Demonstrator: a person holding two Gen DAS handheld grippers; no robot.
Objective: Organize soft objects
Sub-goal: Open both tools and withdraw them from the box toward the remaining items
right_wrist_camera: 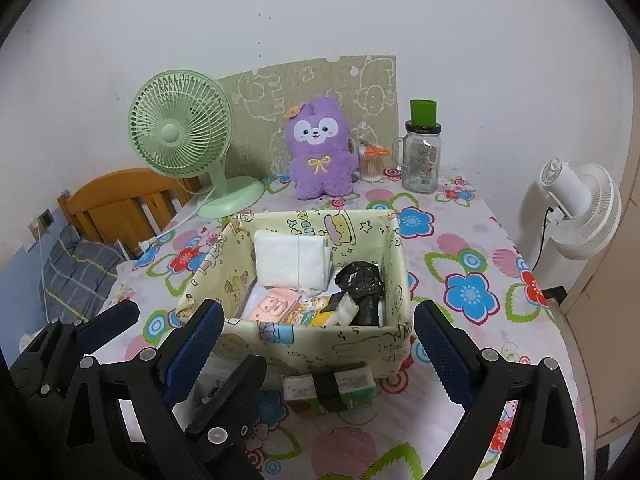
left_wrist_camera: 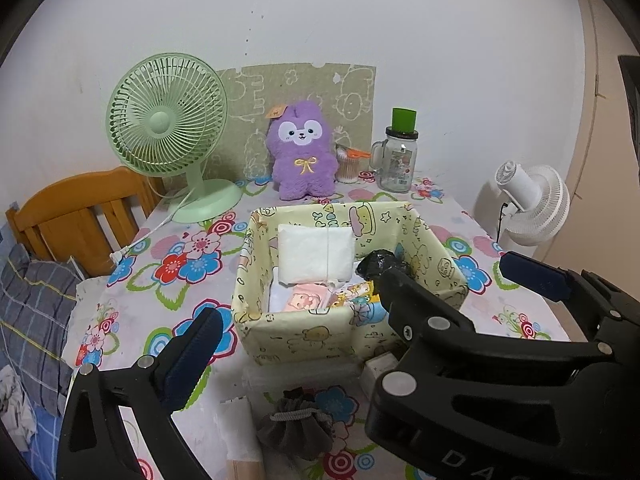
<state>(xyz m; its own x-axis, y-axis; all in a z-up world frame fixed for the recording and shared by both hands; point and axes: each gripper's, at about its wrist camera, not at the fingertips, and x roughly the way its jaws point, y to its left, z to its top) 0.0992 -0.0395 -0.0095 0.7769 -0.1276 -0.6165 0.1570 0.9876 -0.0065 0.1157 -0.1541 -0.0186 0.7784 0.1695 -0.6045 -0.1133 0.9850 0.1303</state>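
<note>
Both hand-held grippers, left [left_wrist_camera: 360,292] and right [right_wrist_camera: 318,328], hover wide open and empty at the worktop's near edge. The box [right_wrist_camera: 304,344] sits mid-worktop (part-filled); likely next, the grey pouch [left_wrist_camera: 296,428].

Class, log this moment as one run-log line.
left gripper: open | right gripper: open | yellow cartoon-print fabric bin: partly filled | grey drawstring pouch: outside bin

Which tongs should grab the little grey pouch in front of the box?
Probably left. The grey pouch lies just below the open left tongs in their own view. The right tongs, also open, face the box and a banded packet instead.
</note>
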